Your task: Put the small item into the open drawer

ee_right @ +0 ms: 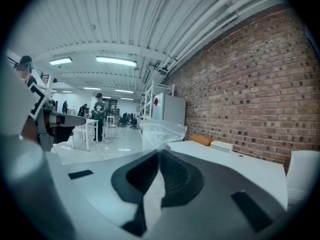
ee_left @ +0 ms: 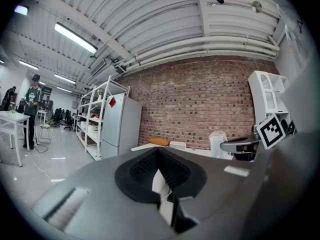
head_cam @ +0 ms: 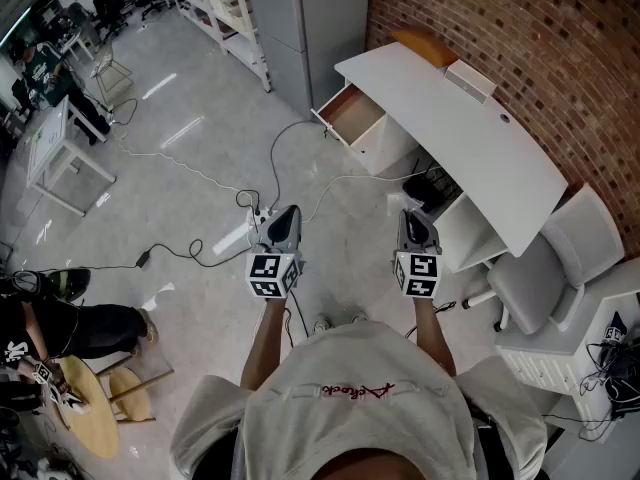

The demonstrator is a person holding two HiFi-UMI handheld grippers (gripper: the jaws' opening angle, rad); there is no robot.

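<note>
The right gripper's (ee_right: 160,153) fingers (ee_right: 176,176) are pressed together on a clear plastic packet (ee_right: 159,130), which stands up past their tips as a crumpled, see-through sheet. From the left gripper view the same packet (ee_left: 218,143) shows as a pale, cloudy shape just ahead of the right gripper (ee_left: 239,145). The left gripper's (ee_left: 158,153) fingers (ee_left: 173,171) are also pressed together at the tips, and nothing shows between them. In the head view the left gripper (head_cam: 287,214) and right gripper (head_cam: 409,216) are held side by side in front of the person, above the grey floor (head_cam: 200,148), both aimed toward the white surface (head_cam: 450,138) along the brick wall (head_cam: 540,48). The packet is up in the air at the right gripper, well apart from the drawer (head_cam: 350,111), which is pulled out at the far left end of the surface and shows a wood-coloured inside. On the surface near the wall lie an orange cushion-like thing (head_cam: 425,44) and, just beside it, a small white box (head_cam: 470,78). A grey chair (head_cam: 545,268) is pushed in at the near end of the surface, to the person's right. White cable (head_cam: 290,138) loops over the floor between the grippers and the drawer. Beyond the drawer stand a grey cabinet (head_cam: 310,18) and white shelves (head_cam: 225,8).
</note>
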